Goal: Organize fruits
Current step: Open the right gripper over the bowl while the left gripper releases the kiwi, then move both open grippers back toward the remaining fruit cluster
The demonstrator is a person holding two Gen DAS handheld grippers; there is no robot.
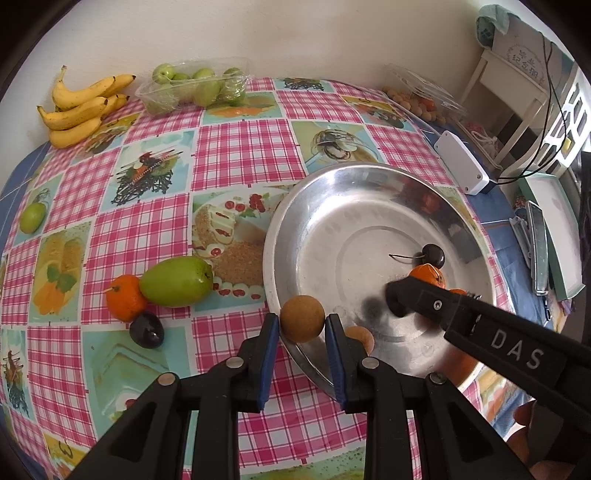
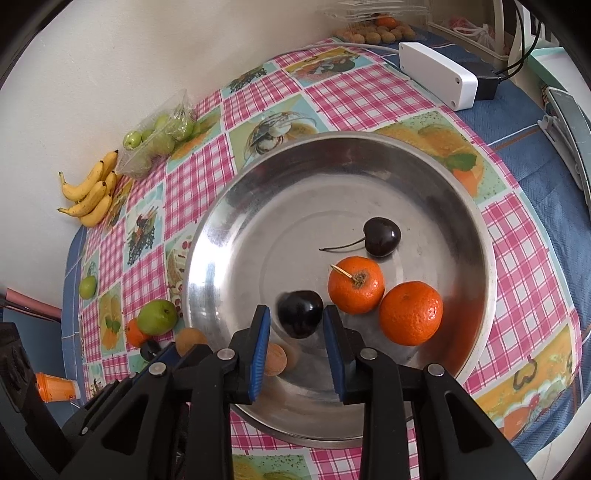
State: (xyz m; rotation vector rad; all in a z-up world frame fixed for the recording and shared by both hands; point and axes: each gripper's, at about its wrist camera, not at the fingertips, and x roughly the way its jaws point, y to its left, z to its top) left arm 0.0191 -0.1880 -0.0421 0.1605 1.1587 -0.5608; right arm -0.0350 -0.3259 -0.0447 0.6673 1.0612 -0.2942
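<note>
Longan (image 1: pixel 302 318) sits clamped in left gripper (image 1: pixel 302 326); right gripper (image 2: pixel 297 323) pinches dark cherry (image 2: pixel 300 313) over bowl (image 2: pixel 258 192).

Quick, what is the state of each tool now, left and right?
Left tool: closed on a round brown fruit over the metal bowl's rim.
Right tool: closed on a dark cherry inside the bowl.

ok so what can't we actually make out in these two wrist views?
- Left wrist view: the right gripper arm covers most of both oranges in the metal bowl; the dark fruit it holds shows only as a smear.
- Right wrist view: the left gripper is cut down to a blue pad edge; its brown round fruit peeks out behind.
- Both views: fruit in the far clear box is too small to name.
</note>
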